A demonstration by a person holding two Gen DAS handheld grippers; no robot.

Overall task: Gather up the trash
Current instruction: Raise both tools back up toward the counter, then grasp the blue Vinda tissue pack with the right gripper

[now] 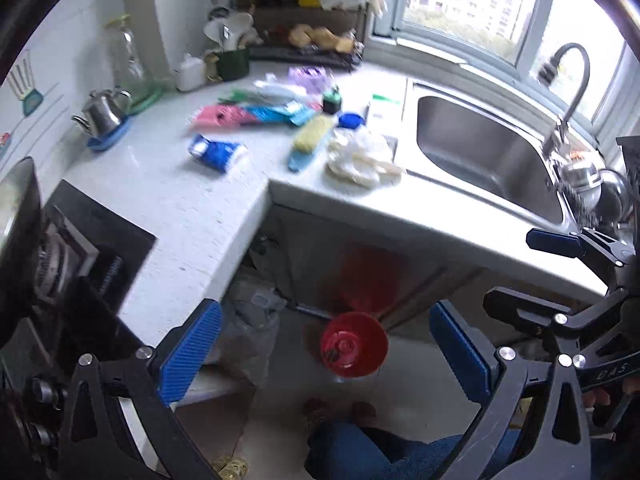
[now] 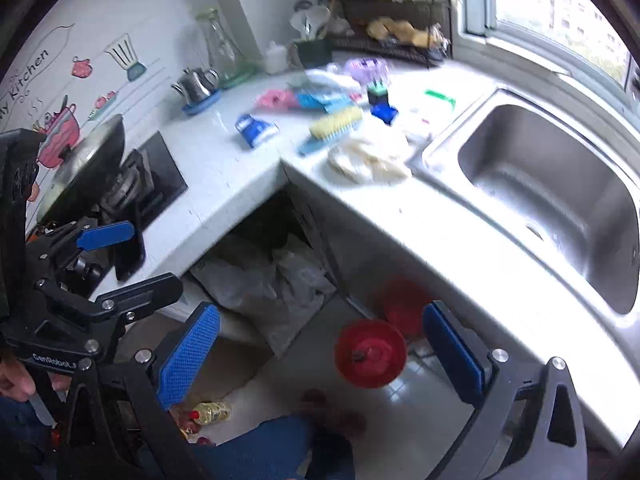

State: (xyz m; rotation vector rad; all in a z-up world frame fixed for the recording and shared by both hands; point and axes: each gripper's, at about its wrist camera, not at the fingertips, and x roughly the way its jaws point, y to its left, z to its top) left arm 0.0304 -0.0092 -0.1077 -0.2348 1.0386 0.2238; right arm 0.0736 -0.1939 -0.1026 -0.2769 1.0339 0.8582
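Note:
Trash lies on the white counter (image 1: 168,208): a blue-and-white packet (image 1: 218,153) (image 2: 256,128), pink and blue wrappers (image 1: 244,114) (image 2: 304,98), a purple packet (image 1: 308,74) and a crumpled white plastic bag (image 1: 362,156) (image 2: 368,156). On the floor below the counter's corner stands a red bin (image 1: 354,344) (image 2: 370,354). My left gripper (image 1: 325,312) (image 2: 136,260) hangs high over the floor, open and empty. My right gripper (image 2: 320,312) (image 1: 520,272) is beside it, also open and empty. The bin shows between the blue pads in both views.
A yellow brush with a blue handle (image 1: 310,140) lies among the trash. The steel sink (image 1: 480,152) and faucet (image 1: 572,92) are right, a kettle (image 1: 105,112) and the stove with a wok (image 2: 84,168) left. A grey bag (image 2: 264,284) sits under the counter. A person's leg in jeans (image 1: 380,456) is below.

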